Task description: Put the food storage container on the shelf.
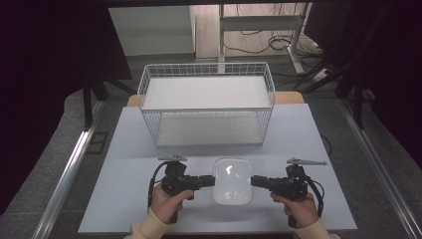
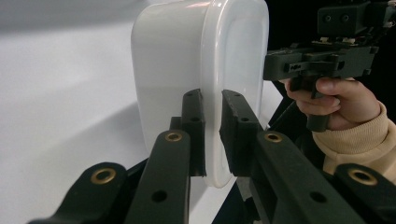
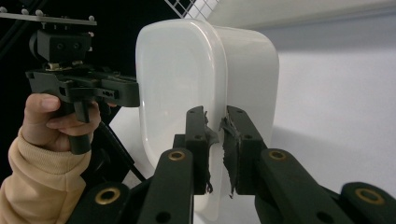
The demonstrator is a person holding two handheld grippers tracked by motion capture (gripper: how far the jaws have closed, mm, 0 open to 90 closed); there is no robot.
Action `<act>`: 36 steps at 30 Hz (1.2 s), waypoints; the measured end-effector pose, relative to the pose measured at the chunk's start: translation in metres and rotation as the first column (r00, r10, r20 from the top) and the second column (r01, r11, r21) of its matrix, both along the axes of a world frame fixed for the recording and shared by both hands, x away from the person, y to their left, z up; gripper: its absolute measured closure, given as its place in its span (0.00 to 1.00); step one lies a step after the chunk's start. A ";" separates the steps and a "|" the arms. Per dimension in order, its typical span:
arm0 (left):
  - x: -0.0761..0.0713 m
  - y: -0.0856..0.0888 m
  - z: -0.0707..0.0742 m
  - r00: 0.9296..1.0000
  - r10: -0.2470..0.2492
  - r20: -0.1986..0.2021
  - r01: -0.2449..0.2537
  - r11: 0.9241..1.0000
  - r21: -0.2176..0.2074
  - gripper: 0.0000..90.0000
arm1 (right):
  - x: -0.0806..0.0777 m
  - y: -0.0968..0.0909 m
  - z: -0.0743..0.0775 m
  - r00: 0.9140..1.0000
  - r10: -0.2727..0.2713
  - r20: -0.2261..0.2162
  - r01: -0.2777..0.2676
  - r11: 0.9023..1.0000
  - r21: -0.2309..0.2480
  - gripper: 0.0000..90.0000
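A white lidded plastic container (image 1: 232, 180) with rounded corners hangs between my two grippers near the table's front edge, casting a shadow on the tabletop. My left gripper (image 1: 213, 180) pinches its left rim. In the left gripper view the jaws (image 2: 212, 135) are shut on the rim of the container (image 2: 187, 70). My right gripper (image 1: 253, 181) clamps the opposite rim. In the right gripper view its taped pads (image 3: 215, 144) press on the edge of the container (image 3: 187, 74). Each gripper view shows the other hand's gripper on the container's far side.
A white wire basket (image 1: 206, 102) with a flat white bottom stands at the back middle of the pale table (image 1: 134, 149). Metal rails run along both sides of the table. Cables and a desk frame lie on the floor behind.
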State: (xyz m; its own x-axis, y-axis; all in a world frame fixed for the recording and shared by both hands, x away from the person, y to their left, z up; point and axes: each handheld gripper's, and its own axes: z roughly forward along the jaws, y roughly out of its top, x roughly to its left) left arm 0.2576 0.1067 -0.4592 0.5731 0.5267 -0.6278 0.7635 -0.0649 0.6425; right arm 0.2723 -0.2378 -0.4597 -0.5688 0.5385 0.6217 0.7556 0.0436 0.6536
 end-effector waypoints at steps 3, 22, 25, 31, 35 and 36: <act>-0.001 0.002 0.004 1.000 -0.001 0.015 0.001 1.000 0.001 0.90 | -0.001 0.002 0.006 1.000 0.004 0.025 -0.004 1.000 -0.007 0.89; 0.014 0.014 0.035 0.996 -0.007 0.091 0.010 1.000 -0.030 0.90 | 0.014 0.011 0.041 0.992 0.021 0.121 -0.019 1.000 -0.017 0.89; 0.015 0.017 0.042 0.994 -0.001 0.112 0.006 0.999 -0.041 0.90 | 0.018 0.014 0.051 0.990 0.031 0.140 -0.027 0.999 -0.024 0.89; 0.020 0.023 0.058 0.989 0.007 0.146 0.000 0.999 -0.048 0.90 | 0.026 0.021 0.069 0.985 0.041 0.169 -0.036 0.999 -0.033 0.89; 0.026 0.026 0.070 0.986 0.009 0.164 -0.002 0.999 -0.043 0.90 | 0.032 0.024 0.082 0.980 0.045 0.193 -0.039 0.999 -0.034 0.89; 0.029 0.026 0.073 0.986 0.005 0.167 0.002 0.999 -0.043 0.90 | 0.034 0.025 0.084 0.979 0.045 0.199 -0.039 0.999 -0.035 0.89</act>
